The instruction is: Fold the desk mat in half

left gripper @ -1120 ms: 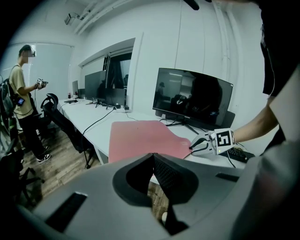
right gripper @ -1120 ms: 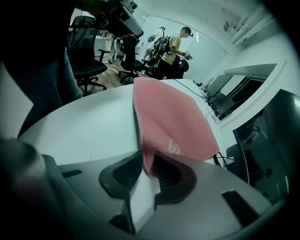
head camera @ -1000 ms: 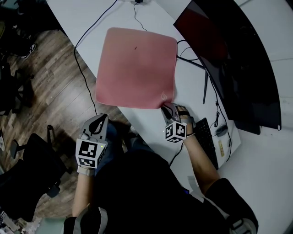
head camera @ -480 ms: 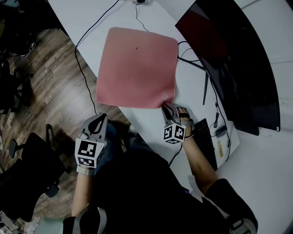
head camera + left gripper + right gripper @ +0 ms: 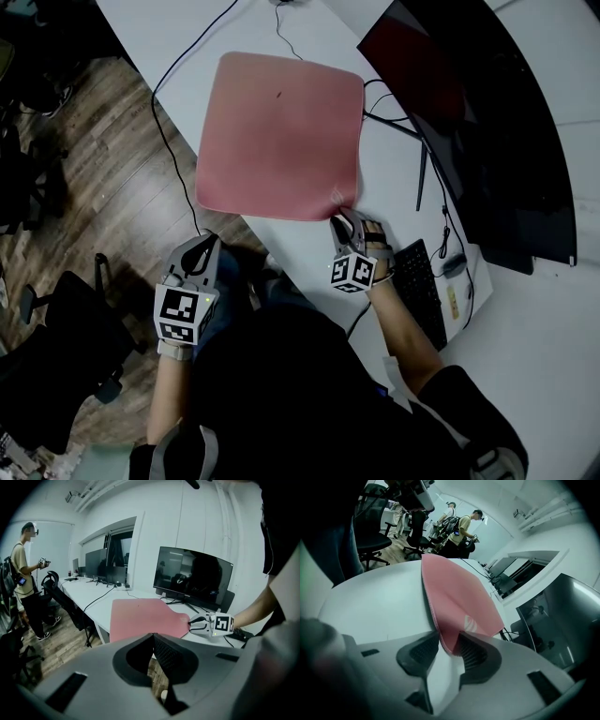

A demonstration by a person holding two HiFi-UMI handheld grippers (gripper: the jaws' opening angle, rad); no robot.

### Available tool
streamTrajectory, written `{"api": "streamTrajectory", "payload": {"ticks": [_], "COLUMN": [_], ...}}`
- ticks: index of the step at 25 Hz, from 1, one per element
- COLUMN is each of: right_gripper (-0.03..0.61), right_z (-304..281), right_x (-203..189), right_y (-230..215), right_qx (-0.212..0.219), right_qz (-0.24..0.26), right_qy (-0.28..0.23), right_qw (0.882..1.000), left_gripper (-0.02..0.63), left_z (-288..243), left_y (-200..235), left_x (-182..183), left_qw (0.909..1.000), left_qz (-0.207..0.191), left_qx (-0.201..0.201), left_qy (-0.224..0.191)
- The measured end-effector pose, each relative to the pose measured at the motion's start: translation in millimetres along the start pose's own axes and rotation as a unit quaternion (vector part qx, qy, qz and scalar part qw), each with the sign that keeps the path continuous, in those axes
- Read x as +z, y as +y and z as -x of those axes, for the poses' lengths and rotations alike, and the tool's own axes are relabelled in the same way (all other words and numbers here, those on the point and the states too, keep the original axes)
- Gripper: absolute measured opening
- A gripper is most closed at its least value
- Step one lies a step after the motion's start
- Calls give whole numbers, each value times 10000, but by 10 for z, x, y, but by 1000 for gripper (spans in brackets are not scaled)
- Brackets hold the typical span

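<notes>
The pink desk mat (image 5: 281, 136) lies flat and unfolded on the white desk (image 5: 309, 253). My right gripper (image 5: 342, 223) is at the mat's near right corner. In the right gripper view the mat (image 5: 454, 597) has that corner between the jaws of the right gripper (image 5: 447, 651). The jaws are opening, and a gap shows beside the left pad. My left gripper (image 5: 202, 246) hangs off the desk's near left edge, over the floor, with its jaws together and nothing in them. From the left gripper (image 5: 152, 641) the mat (image 5: 145, 618) shows ahead.
A large dark monitor (image 5: 469, 122) stands to the right of the mat, with a keyboard (image 5: 422, 291) near my right forearm. Black cables (image 5: 173, 141) run along the desk's left edge. An office chair (image 5: 66, 337) stands on the wooden floor at left. People (image 5: 461, 527) stand farther back.
My right gripper has edged slightly left at the mat's near right corner. The left gripper has stayed in place.
</notes>
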State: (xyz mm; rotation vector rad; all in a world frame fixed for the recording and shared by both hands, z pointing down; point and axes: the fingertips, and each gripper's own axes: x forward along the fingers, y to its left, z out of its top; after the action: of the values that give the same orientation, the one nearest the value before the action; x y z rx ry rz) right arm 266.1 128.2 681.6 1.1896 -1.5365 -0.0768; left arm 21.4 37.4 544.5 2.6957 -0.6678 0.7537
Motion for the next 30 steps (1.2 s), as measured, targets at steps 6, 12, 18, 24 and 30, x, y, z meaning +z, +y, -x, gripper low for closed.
{"api": "streamTrajectory", "payload": {"ticks": [6, 12, 18, 24, 30], "right_gripper": [200, 212, 141, 67, 35], "right_z": [19, 34, 91, 177, 85], "right_x": [108, 150, 181, 416, 594], "right_y": [-95, -161, -244, -477, -697], "right_qx": [-284, -532, -594, -803, -760], "right_qz": [235, 306, 355, 268, 242], "right_qy": [-115, -91, -158, -389, -230], "right_qw": [9993, 9981, 9975, 9957, 9965], "left_gripper": [9, 8, 8, 8, 9], "left_z": [19, 22, 32, 29, 4], "left_y": [1, 8, 13, 118, 281], "left_x": [-2, -6, -5, 18, 78], "left_qw": [10000, 10000, 10000, 10000, 9999], "left_qz": [1, 3, 10, 40, 50], "left_qx": [19, 19, 12, -33, -98], "left_qy": [-2, -3, -17, -33, -69]}}
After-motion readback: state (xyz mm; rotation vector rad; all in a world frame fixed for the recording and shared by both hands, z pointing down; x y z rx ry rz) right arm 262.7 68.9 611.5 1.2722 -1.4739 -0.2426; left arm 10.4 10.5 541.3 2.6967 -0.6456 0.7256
